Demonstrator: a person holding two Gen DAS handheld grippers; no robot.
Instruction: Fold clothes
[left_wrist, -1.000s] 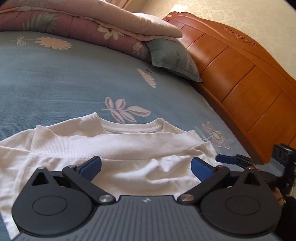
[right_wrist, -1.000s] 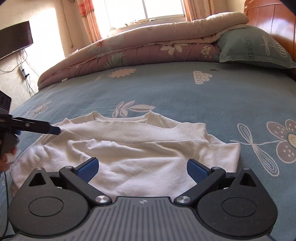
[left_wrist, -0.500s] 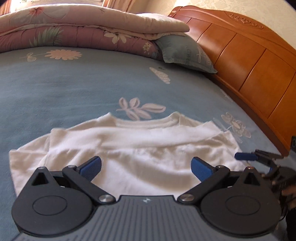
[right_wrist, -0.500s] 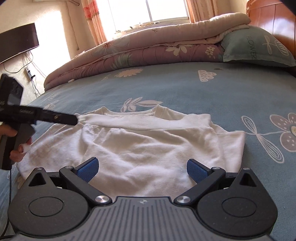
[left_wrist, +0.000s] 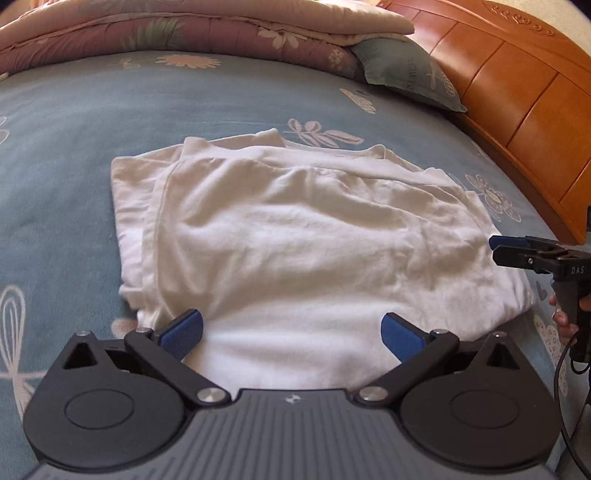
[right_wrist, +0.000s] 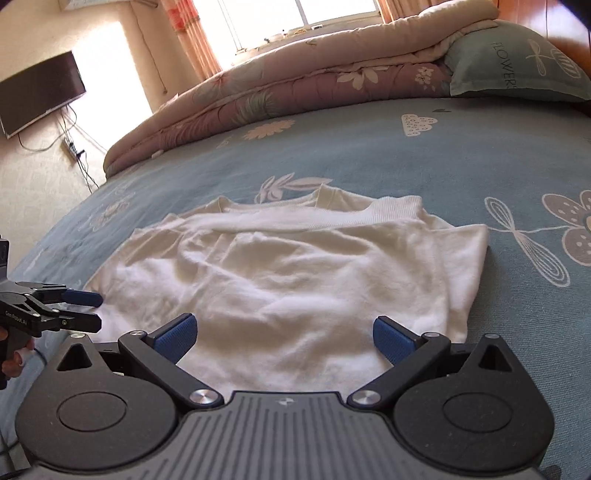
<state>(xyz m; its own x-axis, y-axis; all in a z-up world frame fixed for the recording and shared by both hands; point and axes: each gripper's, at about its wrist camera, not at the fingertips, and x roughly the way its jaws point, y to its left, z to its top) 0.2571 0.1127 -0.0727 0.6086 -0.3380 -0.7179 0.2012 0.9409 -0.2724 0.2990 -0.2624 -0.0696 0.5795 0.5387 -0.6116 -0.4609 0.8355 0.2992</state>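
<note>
Both sleeves now lie folded in. White shirt sits mid-frame on the bed, long side left-right. Left hand-held gripper and right hand-held gripper gape apart, empty, equally near its bottom edge.

bare sheet beyond, headboard right

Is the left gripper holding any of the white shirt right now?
No. The left gripper is open, its blue fingers spread wide above the white shirt with no cloth between them.
</note>
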